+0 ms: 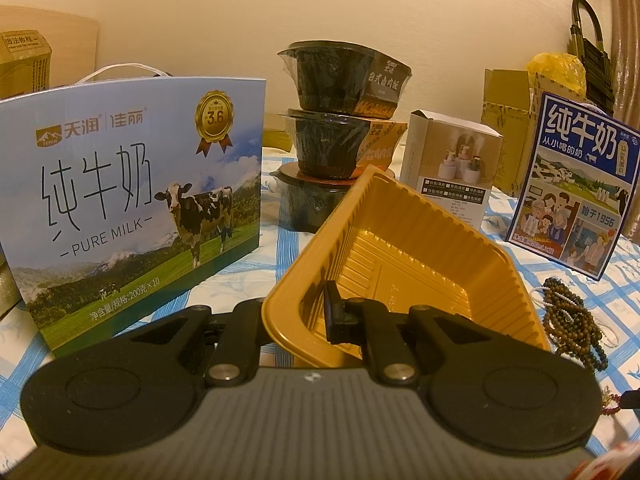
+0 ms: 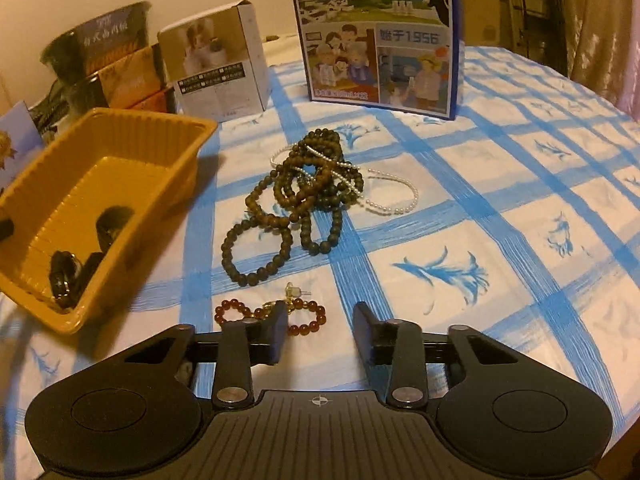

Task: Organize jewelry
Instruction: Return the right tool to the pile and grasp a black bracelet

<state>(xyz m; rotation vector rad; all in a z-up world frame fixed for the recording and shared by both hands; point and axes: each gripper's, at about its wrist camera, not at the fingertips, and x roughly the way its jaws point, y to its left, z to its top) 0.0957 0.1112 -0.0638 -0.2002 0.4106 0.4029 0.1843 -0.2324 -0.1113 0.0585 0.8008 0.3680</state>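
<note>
Jewelry lies in a loose heap on the blue-checked cloth [image 2: 500,200] ahead of the right gripper [image 2: 320,332]: dark beaded bracelets [image 2: 296,200] tangled with a pearl strand [image 2: 394,200], well forward of the fingertips. Nearer, a red bead bracelet [image 2: 308,320] with a small gold piece rests just beyond the left finger, partly hidden behind it. That gripper's jaws stand partly apart with only cloth between them, nothing held.

Off to its left, a gold plastic tray [image 2: 120,128] sits tilted, its near end raised. The left gripper [image 1: 316,312] is clamped tight on the tray's near rim, one finger [image 1: 334,312] inside the wall, the other outside. From this gripper, the bracelet heap shows low at the right, beside the tray.

Beyond the tray stand a large milk carton [image 1: 132,200] at left, stacked black bowls [image 1: 336,120] straight ahead, a small white box [image 1: 452,168] and a blue milk box [image 1: 576,184] to the right.
</note>
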